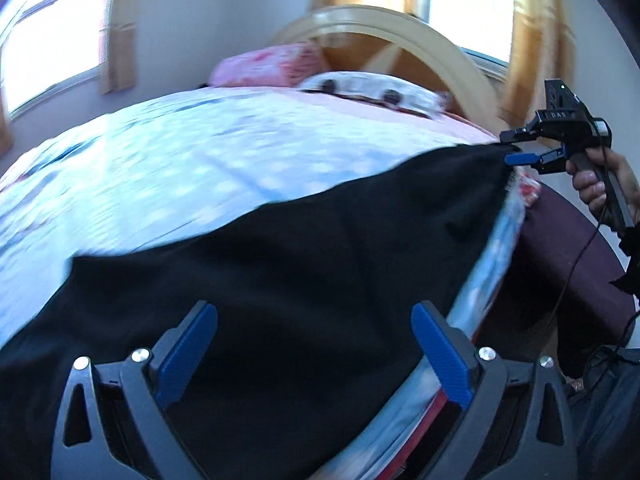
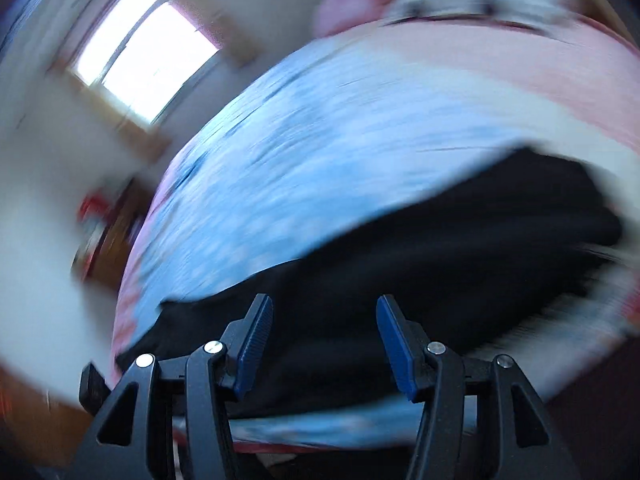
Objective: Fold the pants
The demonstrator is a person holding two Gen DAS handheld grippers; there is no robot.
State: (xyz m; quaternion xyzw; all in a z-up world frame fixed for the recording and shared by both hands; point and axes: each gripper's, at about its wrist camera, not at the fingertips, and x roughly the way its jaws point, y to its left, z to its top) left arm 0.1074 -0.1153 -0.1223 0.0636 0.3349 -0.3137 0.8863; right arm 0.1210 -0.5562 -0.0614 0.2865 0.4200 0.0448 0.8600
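Blue-padded and spread wide, the two fingers of my left gripper [image 1: 314, 350] hang over the black pants [image 1: 280, 272] with nothing between them. One pair of pants lies flat along the near edge of the bed [image 1: 160, 168], on a blue-and-white patterned cover, and runs from beside my left fingers out to the corner on my right.

In the left wrist view my right gripper [image 1: 516, 148] sits at that far corner, where the cloth is drawn to a point. The letters "DAS" show on its black body. My right hand [image 1: 596, 184] wraps the handle from below, knuckles toward the camera, and a thin black cable [image 1: 576, 256] drops from it. From that side its two fingers look nearly together at the cloth's corner.

The right wrist view is smeared by motion blur. There the right fingers stand apart over the pants, and I see nothing pinched between them.

Two pillows lie at the wooden headboard [image 1: 400, 40], one pink [image 1: 268, 65], one white with dark spots [image 1: 372, 88]. Two bright windows are in view, one on the left [image 1: 52, 32], one behind the headboard [image 1: 468, 8].
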